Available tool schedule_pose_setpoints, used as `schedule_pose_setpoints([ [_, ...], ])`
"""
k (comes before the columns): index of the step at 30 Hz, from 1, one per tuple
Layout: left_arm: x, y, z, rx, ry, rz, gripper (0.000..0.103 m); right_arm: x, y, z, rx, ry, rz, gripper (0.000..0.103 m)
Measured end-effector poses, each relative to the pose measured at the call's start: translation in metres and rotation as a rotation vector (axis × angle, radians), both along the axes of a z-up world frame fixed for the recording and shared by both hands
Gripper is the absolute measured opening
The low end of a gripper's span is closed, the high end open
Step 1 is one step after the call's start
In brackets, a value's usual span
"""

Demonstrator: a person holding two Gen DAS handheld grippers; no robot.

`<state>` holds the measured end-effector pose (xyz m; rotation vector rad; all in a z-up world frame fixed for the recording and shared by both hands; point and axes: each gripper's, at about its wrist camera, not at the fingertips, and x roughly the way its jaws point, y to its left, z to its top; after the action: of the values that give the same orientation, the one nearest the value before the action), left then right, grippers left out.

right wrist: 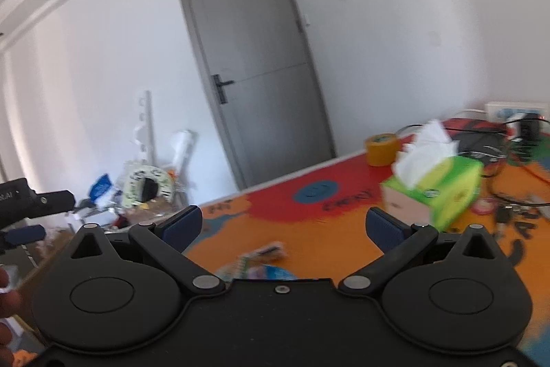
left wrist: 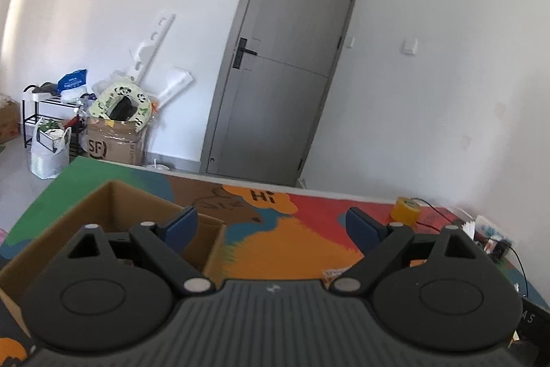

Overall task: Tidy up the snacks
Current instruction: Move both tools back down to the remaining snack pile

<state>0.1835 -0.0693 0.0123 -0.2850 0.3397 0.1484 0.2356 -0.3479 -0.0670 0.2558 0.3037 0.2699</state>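
Colourful tabletop (left wrist: 302,250) lettered "Hi", floor carton (left wrist: 113,145) marked "SF", both hand-held grippers (left wrist: 271,224) (right wrist: 283,226) wide open, empty.

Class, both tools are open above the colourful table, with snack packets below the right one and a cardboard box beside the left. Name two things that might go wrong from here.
1. The snack packets lie mostly hidden under the right tool and look blurred, so a grasp may close beside them or catch only an edge.
2. The tissue box and cables sit close on the right; a wide swing towards the cardboard box beside the left tool might snag them.
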Motion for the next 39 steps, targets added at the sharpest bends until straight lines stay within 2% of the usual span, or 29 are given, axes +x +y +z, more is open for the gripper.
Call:
schedule_pose_setpoints([
  [6, 0.006, -0.018, -0.009, 0.01, 0.033, -0.054, 0.092, -0.005, -0.023, -0.011, -0.011, 0.035, -0.037, 0.103],
  [11, 0.012, -0.033, -0.015, 0.036, 0.057, -0.102, 0.092, -0.007, -0.029, -0.018, -0.014, 0.064, -0.024, 0.103],
  [27, 0.034, -0.047, -0.06, 0.029, 0.206, -0.145, 0.088, 0.007, -0.007, -0.044, -0.075, 0.202, 0.015, 0.101],
  [39, 0.053, -0.054, -0.095, 0.026, 0.313, -0.161, 0.077, 0.027, 0.007, -0.058, -0.069, 0.276, 0.095, 0.084],
])
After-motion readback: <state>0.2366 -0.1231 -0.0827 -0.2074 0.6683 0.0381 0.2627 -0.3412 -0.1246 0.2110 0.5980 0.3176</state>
